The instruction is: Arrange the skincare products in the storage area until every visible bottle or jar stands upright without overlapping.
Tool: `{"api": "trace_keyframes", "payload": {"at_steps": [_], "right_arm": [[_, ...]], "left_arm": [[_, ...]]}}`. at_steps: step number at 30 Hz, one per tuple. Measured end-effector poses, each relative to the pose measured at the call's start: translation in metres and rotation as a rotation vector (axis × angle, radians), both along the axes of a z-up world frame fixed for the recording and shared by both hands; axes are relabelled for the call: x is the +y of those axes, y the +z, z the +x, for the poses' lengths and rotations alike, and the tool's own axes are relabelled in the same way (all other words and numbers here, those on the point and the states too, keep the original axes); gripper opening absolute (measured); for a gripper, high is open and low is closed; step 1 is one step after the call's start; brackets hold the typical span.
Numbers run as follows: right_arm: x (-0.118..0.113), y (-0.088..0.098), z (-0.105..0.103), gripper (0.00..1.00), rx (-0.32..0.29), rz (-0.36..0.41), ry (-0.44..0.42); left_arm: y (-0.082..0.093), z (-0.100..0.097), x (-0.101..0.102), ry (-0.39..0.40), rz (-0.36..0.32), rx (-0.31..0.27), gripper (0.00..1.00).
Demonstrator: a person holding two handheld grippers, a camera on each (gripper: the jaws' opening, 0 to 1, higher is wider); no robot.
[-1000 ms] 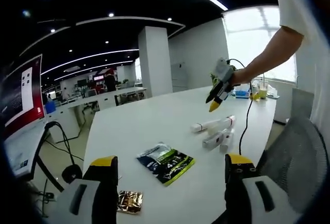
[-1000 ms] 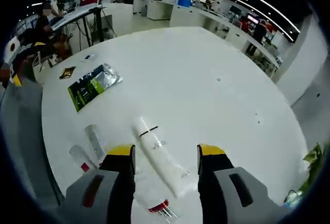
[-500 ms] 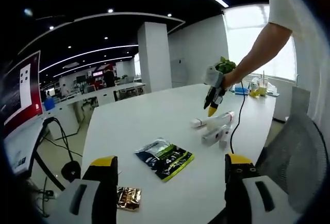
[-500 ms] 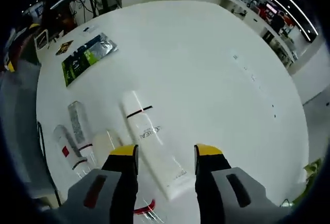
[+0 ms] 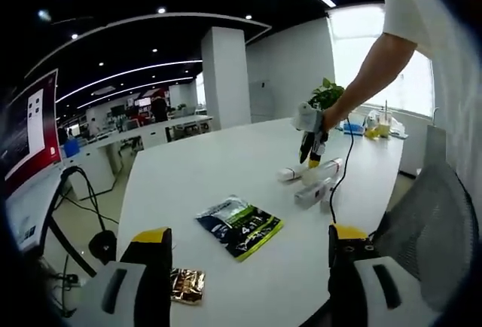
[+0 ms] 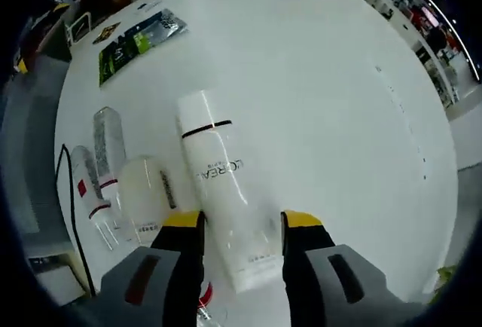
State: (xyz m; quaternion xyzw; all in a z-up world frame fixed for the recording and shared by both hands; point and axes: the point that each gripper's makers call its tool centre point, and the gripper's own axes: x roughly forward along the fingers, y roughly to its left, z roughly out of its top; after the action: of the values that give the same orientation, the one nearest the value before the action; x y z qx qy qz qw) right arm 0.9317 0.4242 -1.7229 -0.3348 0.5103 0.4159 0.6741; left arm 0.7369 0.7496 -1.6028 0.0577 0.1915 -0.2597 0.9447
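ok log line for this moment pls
right tool: open, straddling lying white bottle | left tool: open, idle above table | tubes lying flat | none upright yet

Bright window glare — edges warped (fisheye)

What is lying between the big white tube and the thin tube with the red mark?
In the right gripper view, two things lie between the big white tube and the red-marked tube: a short white bottle and a clear slim tube.

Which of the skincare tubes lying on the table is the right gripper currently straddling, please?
The large white L'Oreal tube with the black band; it lies between the right gripper's open jaws, while three smaller tubes lie beside it.
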Motion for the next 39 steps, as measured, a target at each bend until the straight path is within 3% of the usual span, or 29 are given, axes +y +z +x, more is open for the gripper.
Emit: {"api": "trace_keyframes", "payload": {"at_steps": [4, 11, 21, 23, 31, 39], "right_arm": [[0.002, -0.002, -0.002, 0.35, 0.038, 0.006, 0.009], [0.001, -0.002, -0.001, 0.34, 0.038, -0.004, 0.075], [0.002, -0.002, 0.000, 0.33, 0.031, 0.002, 0.058], [0.004, -0.002, -0.001, 0.31, 0.022, 0.011, 0.104], [0.007, -0.003, 0.000, 0.27, 0.045, -0.049, 0.156], [0.006, -0.001, -0.002, 0.24, 0.047, -0.081, 0.140]], "left_arm": [[-0.002, -0.001, -0.002, -0.010, 0.009, 0.008, 0.88], [-0.005, -0.002, -0.004, -0.020, 0.014, 0.023, 0.88], [-0.012, -0.005, -0.007, -0.040, 0.025, 0.055, 0.87], [-0.013, -0.005, -0.006, -0.037, 0.025, 0.061, 0.86], [-0.015, -0.005, -0.005, -0.035, 0.031, 0.066, 0.86], [-0.014, -0.004, -0.004, -0.032, 0.040, 0.054, 0.86]]}}
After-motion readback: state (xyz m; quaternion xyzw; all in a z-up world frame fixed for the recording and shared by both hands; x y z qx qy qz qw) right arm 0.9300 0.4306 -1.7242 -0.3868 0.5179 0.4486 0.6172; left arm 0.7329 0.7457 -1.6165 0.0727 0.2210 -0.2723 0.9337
